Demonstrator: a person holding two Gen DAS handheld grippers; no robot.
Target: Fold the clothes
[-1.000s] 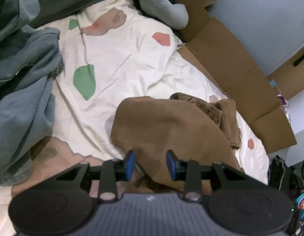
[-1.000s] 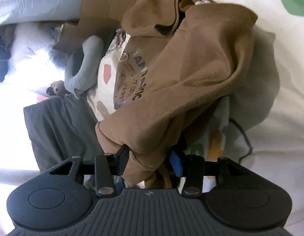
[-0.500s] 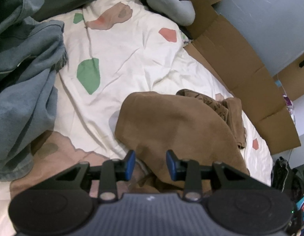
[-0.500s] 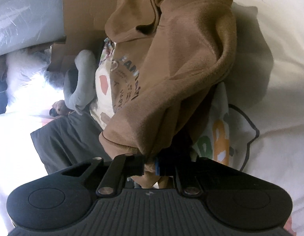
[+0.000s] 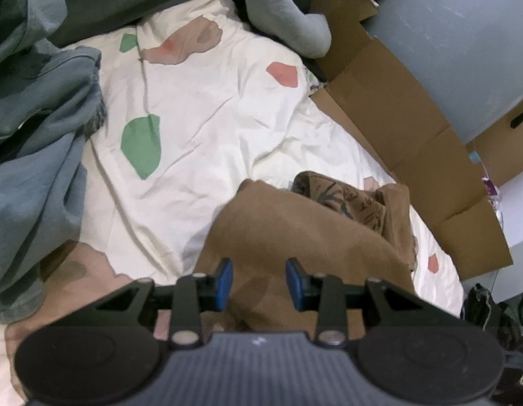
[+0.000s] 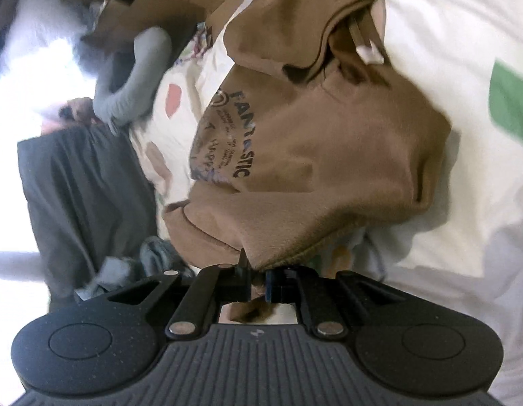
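A brown hoodie (image 6: 329,155) with dark print lies crumpled on the white patterned bedsheet (image 6: 447,50). My right gripper (image 6: 258,280) is shut on the hoodie's near ribbed edge, and the cloth rises from the sheet to the pads. In the left wrist view the same hoodie (image 5: 295,230) lies bunched in front of my left gripper (image 5: 259,282). That gripper's blue pads (image 5: 224,280) stand apart over the brown cloth, and I see no pinch on it.
Blue-grey garments (image 5: 34,155) are heaped at the left of the bed. A grey sleeve (image 5: 281,10) and dark clothing (image 6: 78,176) lie at the far end. Flattened cardboard (image 5: 406,142) and a grey panel (image 5: 457,34) border the right side.
My right gripper closed on the hoodie's edge, then lifted and rolled, which pulled the cloth up and showed more of its print. The left gripper has barely moved.
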